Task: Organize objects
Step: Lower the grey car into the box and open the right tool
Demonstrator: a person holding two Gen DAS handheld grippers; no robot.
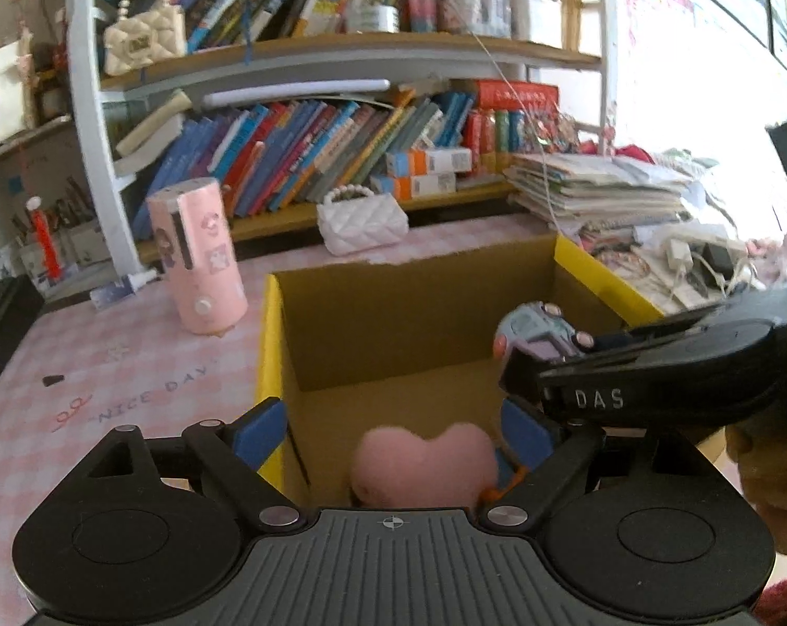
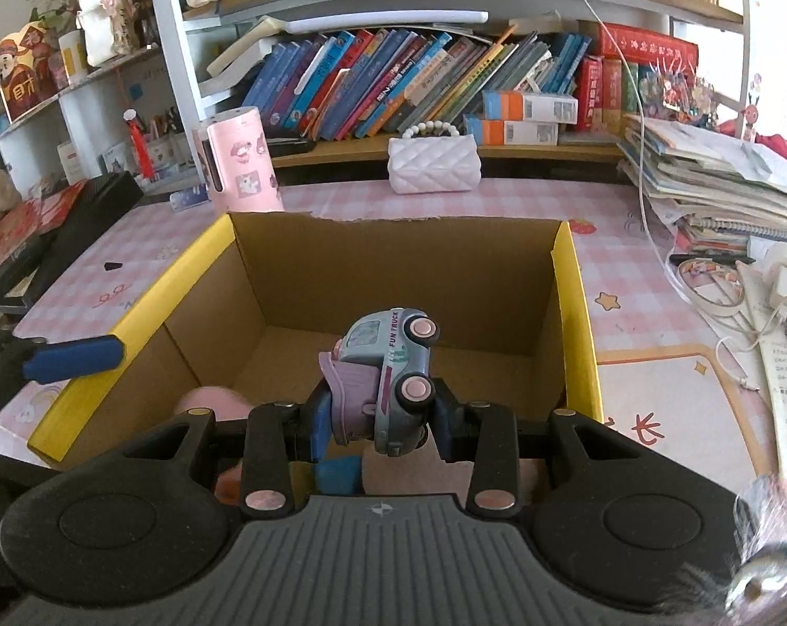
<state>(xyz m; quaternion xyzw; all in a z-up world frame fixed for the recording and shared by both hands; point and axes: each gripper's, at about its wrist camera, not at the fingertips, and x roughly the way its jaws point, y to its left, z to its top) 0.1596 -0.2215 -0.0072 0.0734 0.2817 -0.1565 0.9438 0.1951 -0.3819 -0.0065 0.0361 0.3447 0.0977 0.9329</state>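
An open cardboard box with yellow rims stands on the pink checked table; it also shows in the left wrist view. My right gripper is shut on a pale blue and purple toy truck and holds it tilted above the box; the truck also shows in the left wrist view. A pink fluffy heart lies on the box floor. My left gripper is open and empty over the box's near left corner, above the heart.
A pink cylinder and a white quilted purse stand behind the box. Bookshelves rise at the back. A stack of papers, cables and a charger lie to the right. A black case lies to the left.
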